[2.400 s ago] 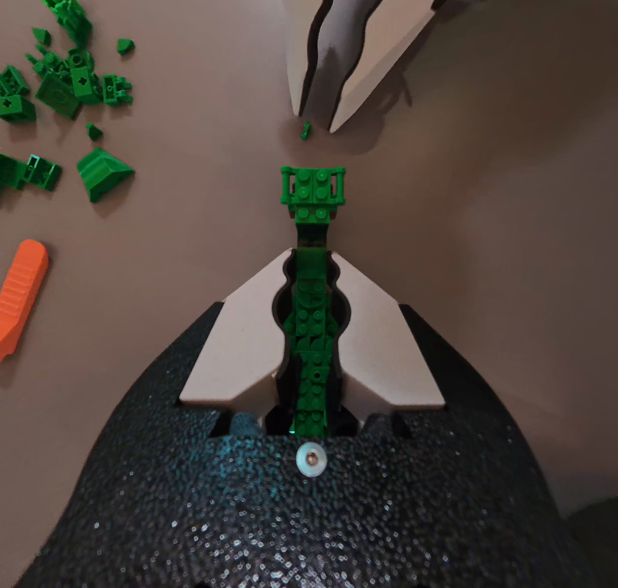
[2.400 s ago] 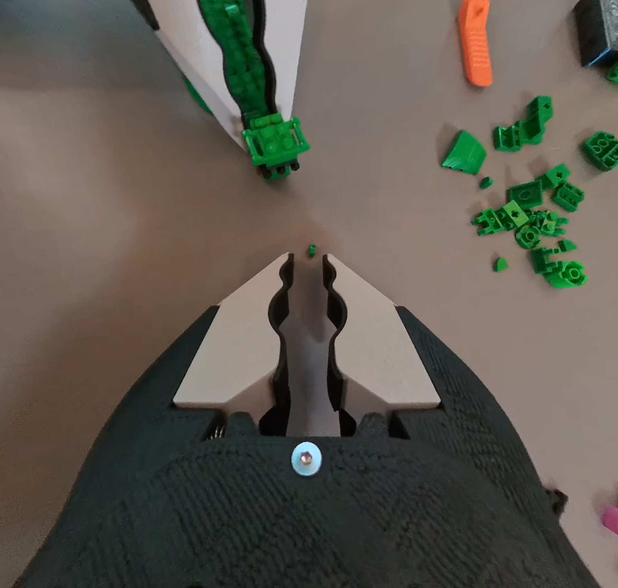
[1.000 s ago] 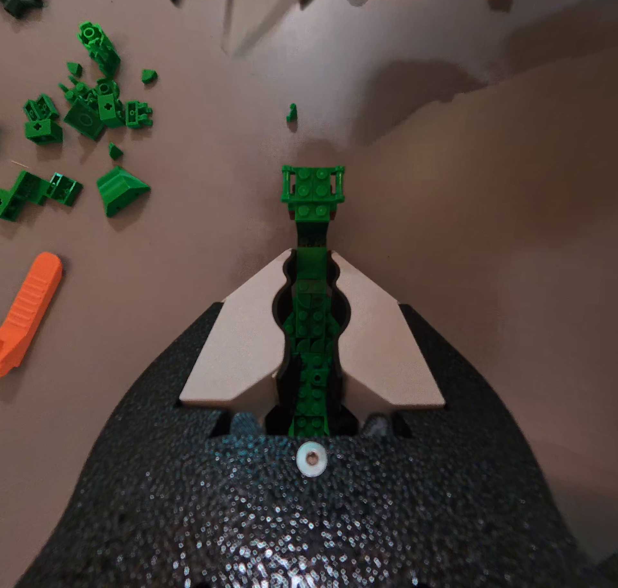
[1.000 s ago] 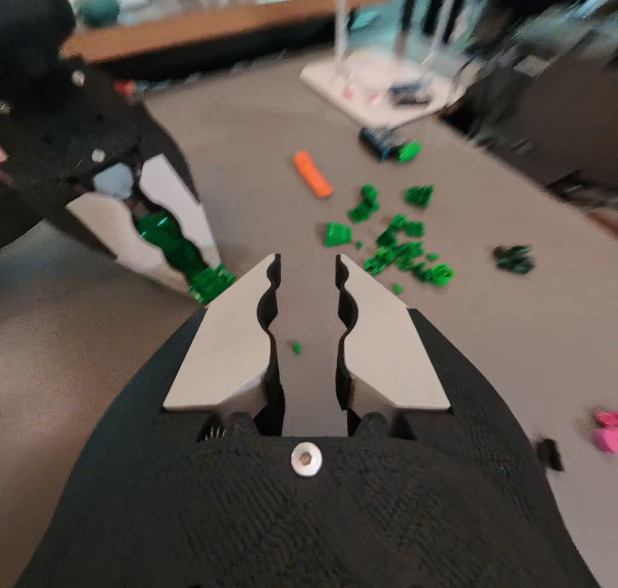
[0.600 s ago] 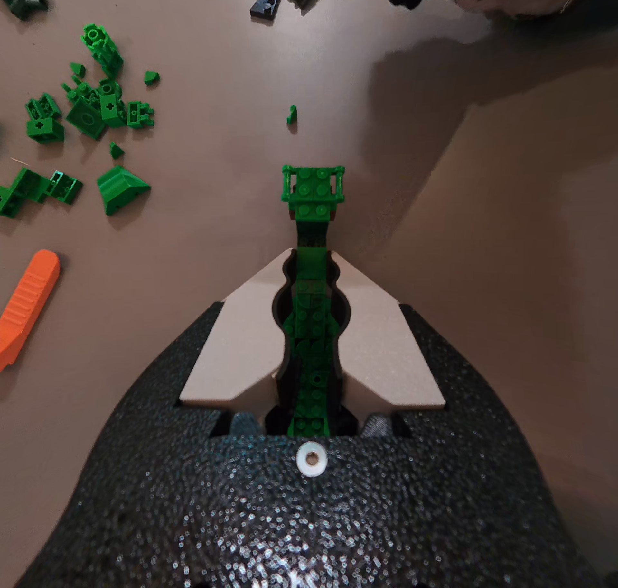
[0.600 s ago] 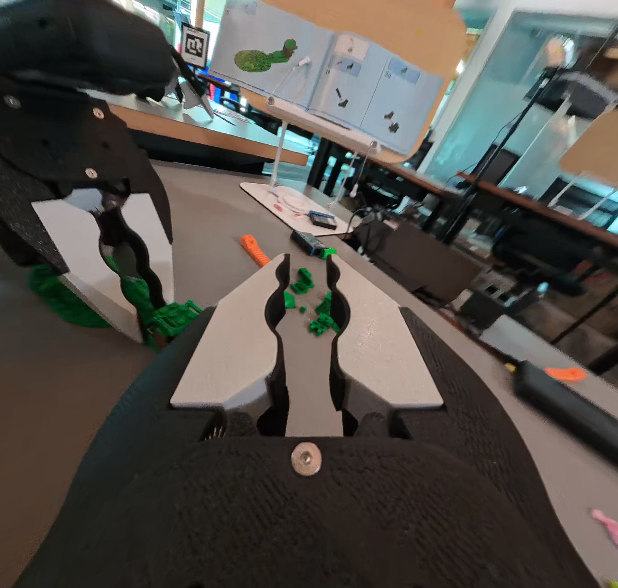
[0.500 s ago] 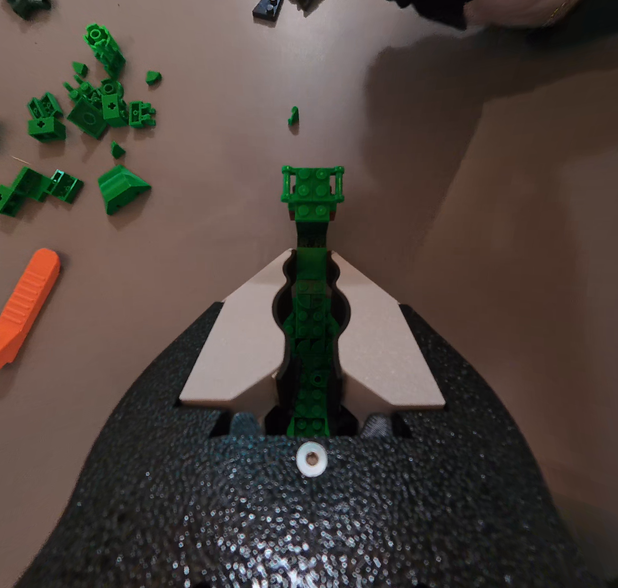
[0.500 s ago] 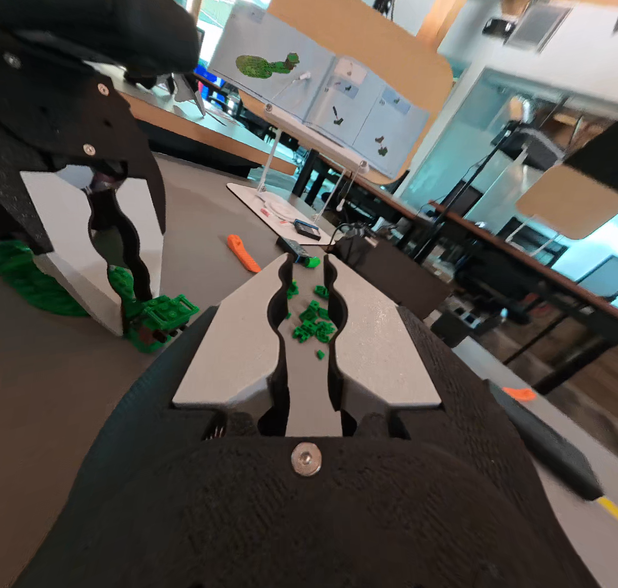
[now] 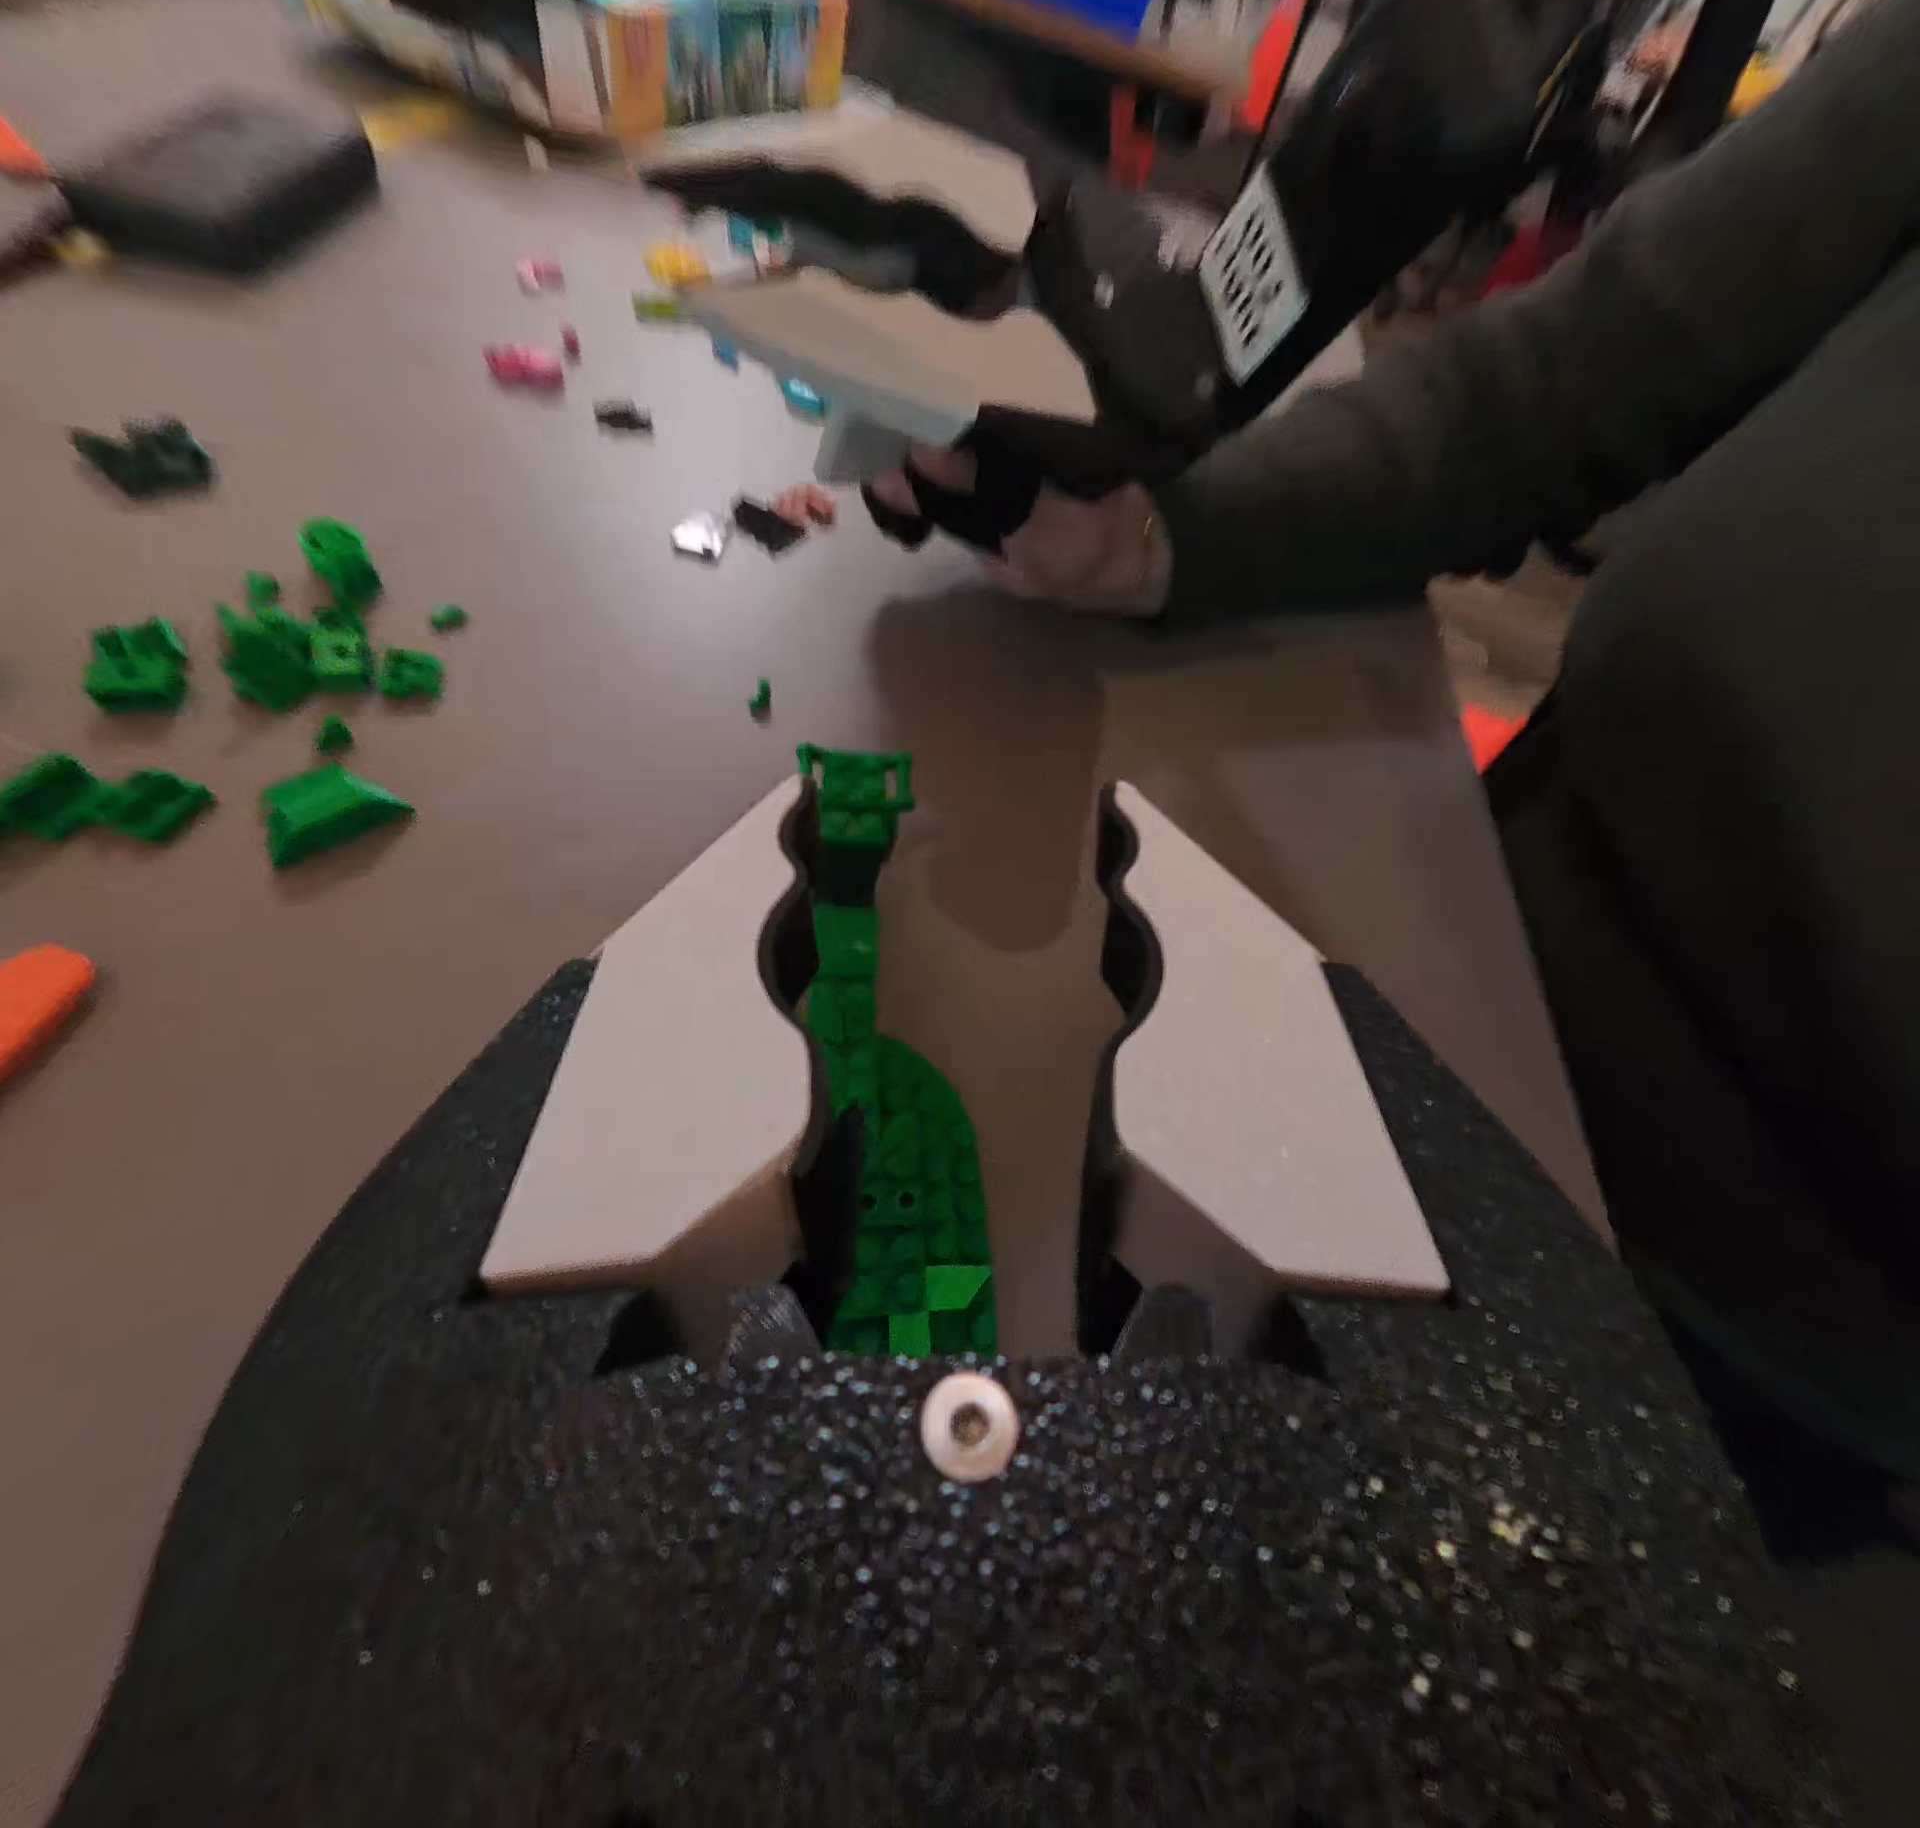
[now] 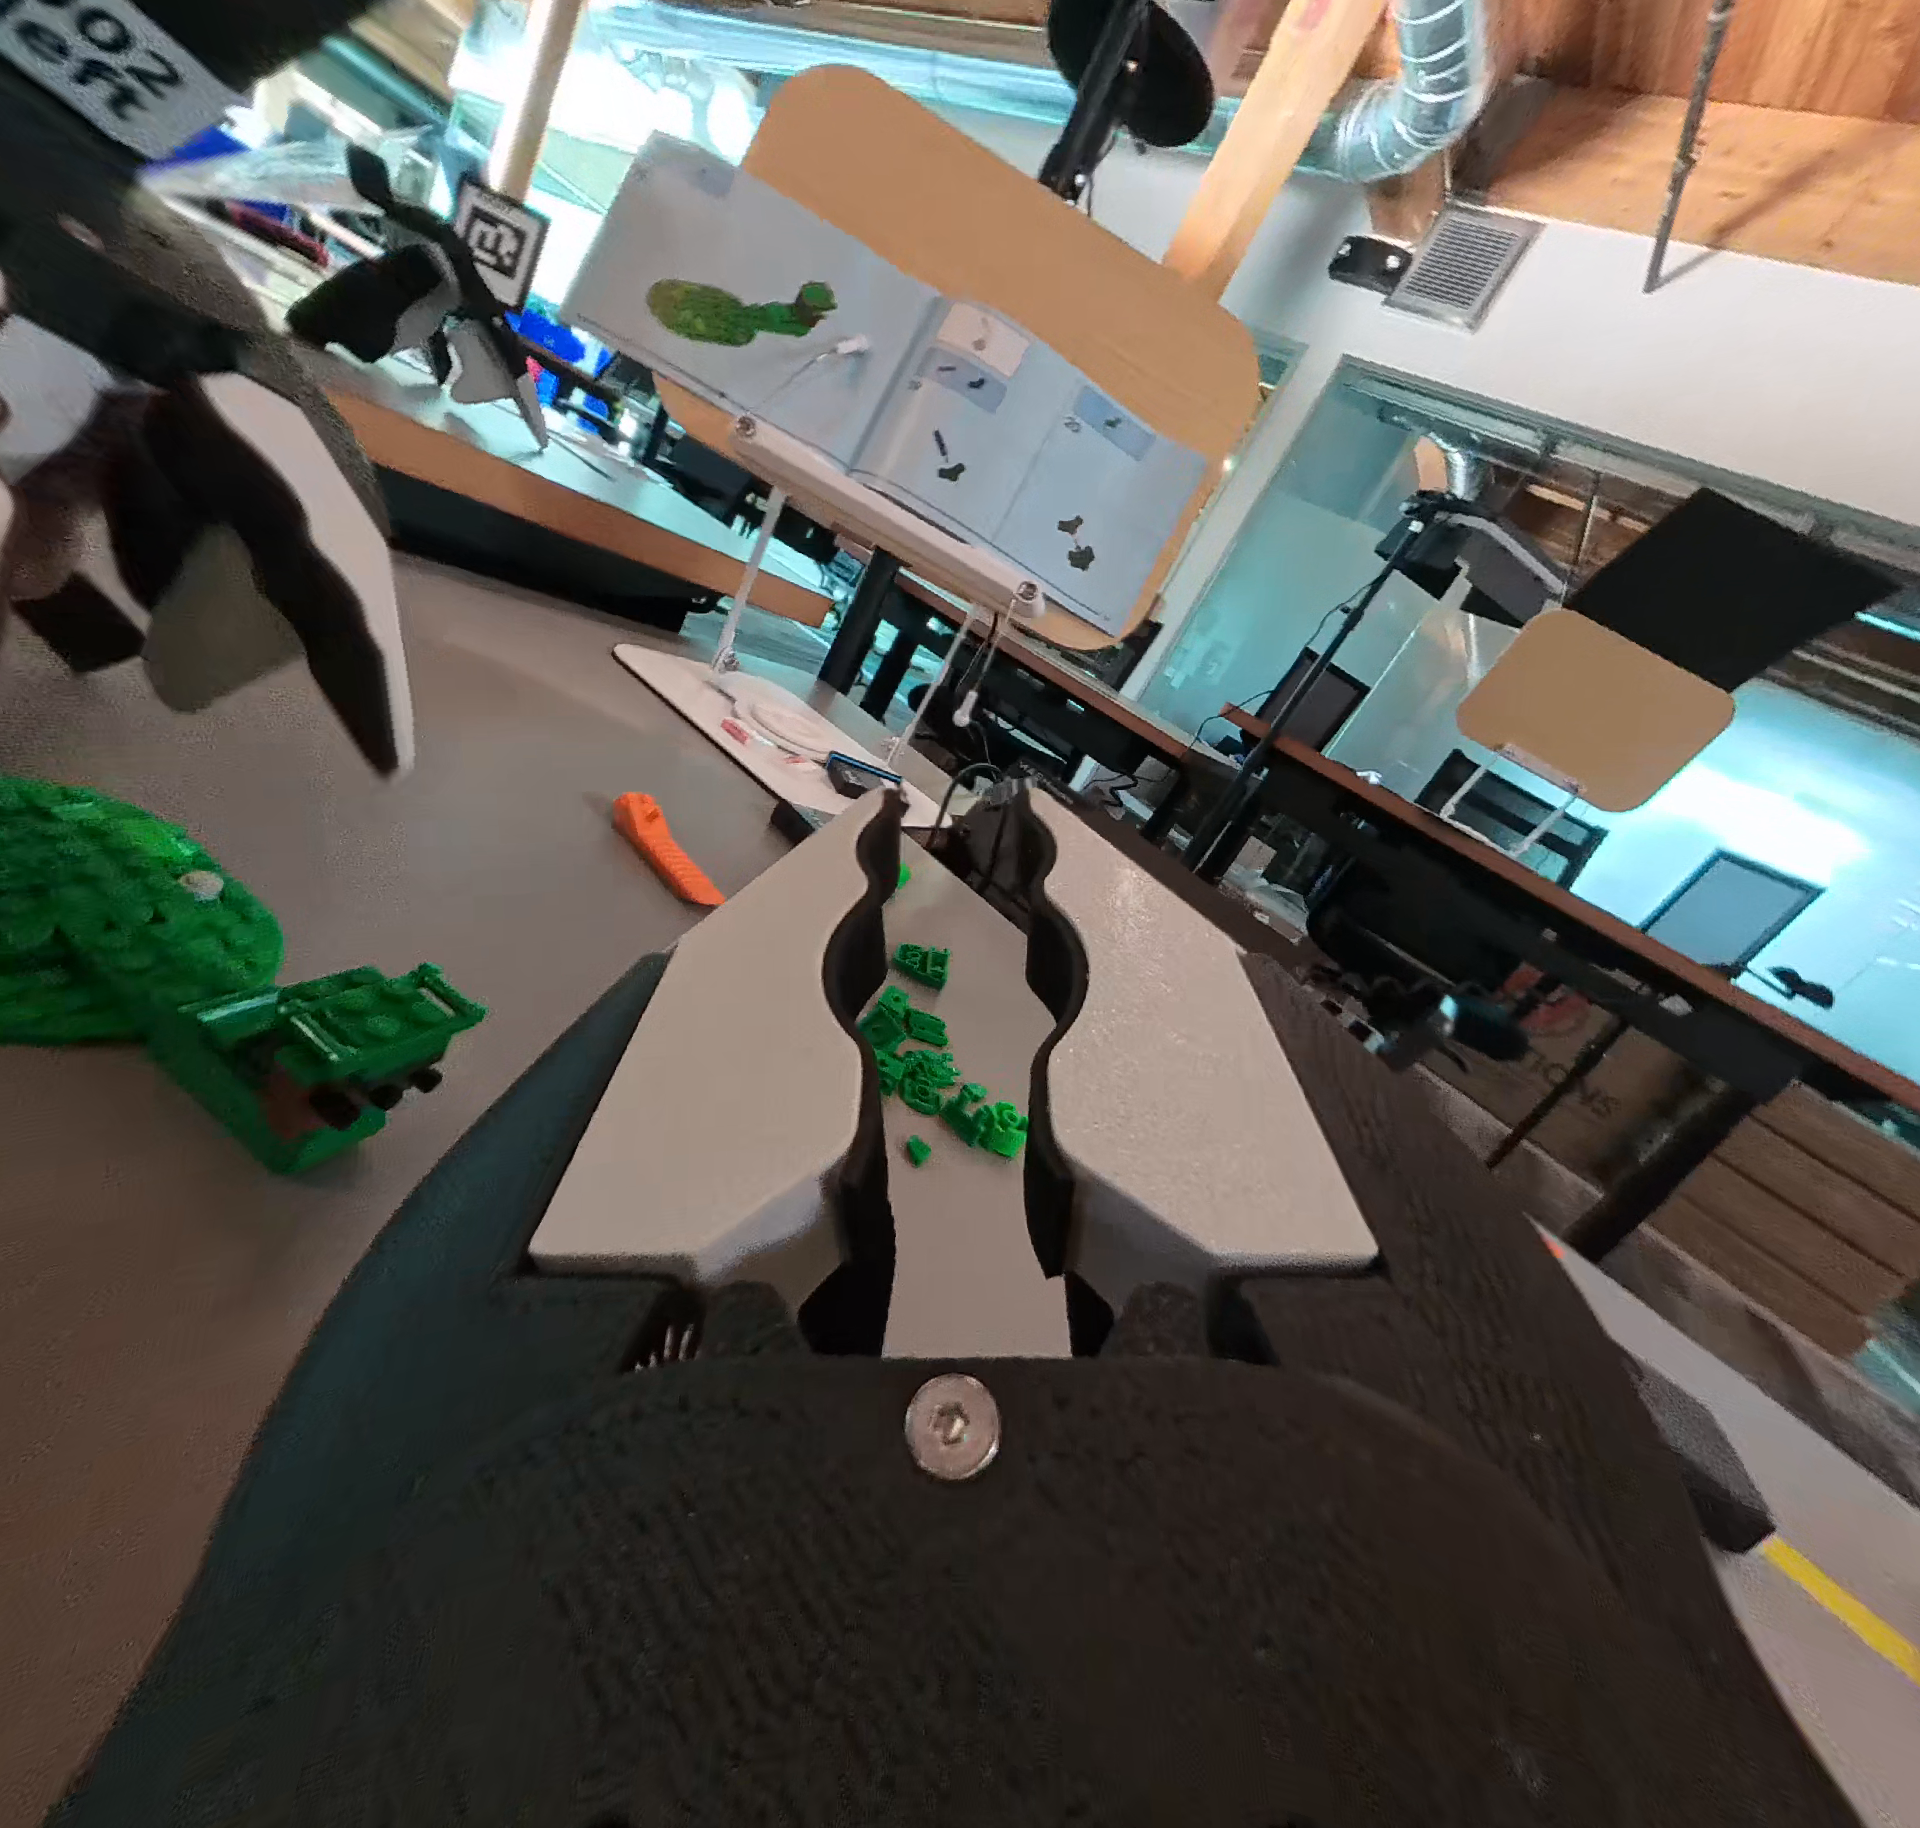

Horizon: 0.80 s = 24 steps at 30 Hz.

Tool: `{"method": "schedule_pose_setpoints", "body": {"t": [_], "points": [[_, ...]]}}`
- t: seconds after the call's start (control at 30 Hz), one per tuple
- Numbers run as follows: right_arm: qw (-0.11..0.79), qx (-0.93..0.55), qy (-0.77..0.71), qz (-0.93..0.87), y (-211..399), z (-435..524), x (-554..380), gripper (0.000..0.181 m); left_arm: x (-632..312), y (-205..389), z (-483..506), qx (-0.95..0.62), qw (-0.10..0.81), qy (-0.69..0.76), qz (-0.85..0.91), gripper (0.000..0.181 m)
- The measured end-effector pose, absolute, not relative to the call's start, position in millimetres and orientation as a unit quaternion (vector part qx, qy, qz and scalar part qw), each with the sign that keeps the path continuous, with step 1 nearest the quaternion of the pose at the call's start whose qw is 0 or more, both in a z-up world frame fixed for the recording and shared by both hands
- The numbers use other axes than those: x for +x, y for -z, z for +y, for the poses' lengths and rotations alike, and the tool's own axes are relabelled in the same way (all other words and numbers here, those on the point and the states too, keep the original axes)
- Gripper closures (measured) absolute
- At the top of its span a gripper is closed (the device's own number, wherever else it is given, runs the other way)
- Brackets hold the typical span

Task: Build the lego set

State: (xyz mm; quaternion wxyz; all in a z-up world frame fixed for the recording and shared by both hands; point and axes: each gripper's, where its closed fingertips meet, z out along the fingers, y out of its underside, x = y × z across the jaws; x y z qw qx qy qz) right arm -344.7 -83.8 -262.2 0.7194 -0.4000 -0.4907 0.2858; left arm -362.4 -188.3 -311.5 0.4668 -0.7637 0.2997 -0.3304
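Fingers of the left gripper (image 9: 954, 802) stand wide apart, gripping nothing; the green lego model (image 9: 888, 1072) lies on the bench (image 9: 623, 895) between them, close against the left finger (image 9: 675, 1051) and clear of the right one. Seen from the right wrist view, the model (image 10: 156, 957) rests flat on the bench, its narrow neck with a clip-ended plate pointing toward the loose parts, while the left gripper (image 10: 301, 635) hangs above it, not touching. My guess is that the model has been set down so both grippers are free to fetch the next part.

Fingers of the right gripper (image 10: 961, 812) are also parted with nothing between them, raised off the bench and tilted up toward the open instruction booklet (image 10: 883, 428) on its stand at the far side, probably to check the next step.

Just beyond the model's tip lies one tiny green piece (image 9: 761, 698). Farther left sits the pile of loose green pieces (image 9: 270, 656), and an orange brick separator (image 10: 665, 859) lies near it. Pink, yellow and dark pieces are scattered far off, too blurred to name.
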Motion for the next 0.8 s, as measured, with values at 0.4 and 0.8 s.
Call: {"method": "schedule_pose_setpoints", "body": {"t": [0.4,0.8], "points": [[0.669,-0.456,-0.4,-0.429,230.5,-64.3,-331.5,0.155,-482.6,280.3,-144.5,-0.681,0.711,0.13,0.116,0.12],[0.37,-0.595,-0.334,-0.631,332.1,-7.6,-396.2,0.163,-493.6,287.7,-118.5,-0.688,0.717,0.009,0.109,0.135]]}}
